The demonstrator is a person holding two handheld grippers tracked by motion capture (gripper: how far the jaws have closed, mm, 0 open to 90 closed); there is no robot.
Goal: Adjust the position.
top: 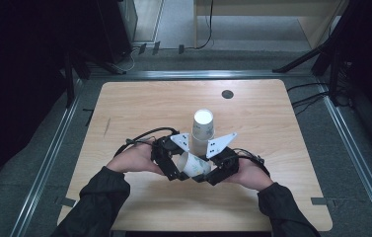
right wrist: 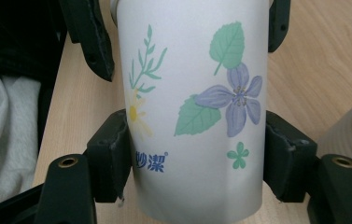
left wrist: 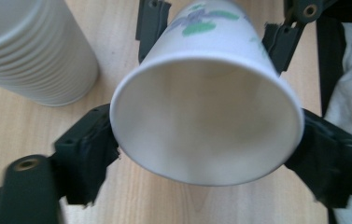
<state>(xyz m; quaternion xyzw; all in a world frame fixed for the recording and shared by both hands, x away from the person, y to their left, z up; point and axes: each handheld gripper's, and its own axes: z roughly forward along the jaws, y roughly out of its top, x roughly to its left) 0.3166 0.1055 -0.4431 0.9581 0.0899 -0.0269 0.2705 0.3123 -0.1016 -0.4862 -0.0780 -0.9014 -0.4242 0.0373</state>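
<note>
A white paper cup (top: 193,165) printed with flowers and leaves lies tilted just above the wooden table (top: 124,108), near its front middle. My left gripper (top: 172,165) is shut on it near the rim, and in the left gripper view the cup's open mouth (left wrist: 206,126) faces the camera between the pads (left wrist: 87,149). My right gripper (top: 217,168) is shut on the cup's body (right wrist: 194,107), one pad (right wrist: 110,158) pressed on each side. Both grippers hold the same cup from opposite ends.
A stack of upturned paper cups (top: 203,129) stands right behind the grippers, also seen as the stack (left wrist: 29,51) at top left in the left gripper view. A dark round hole (top: 227,94) marks the table's far side. Metal rails and cables run around the table.
</note>
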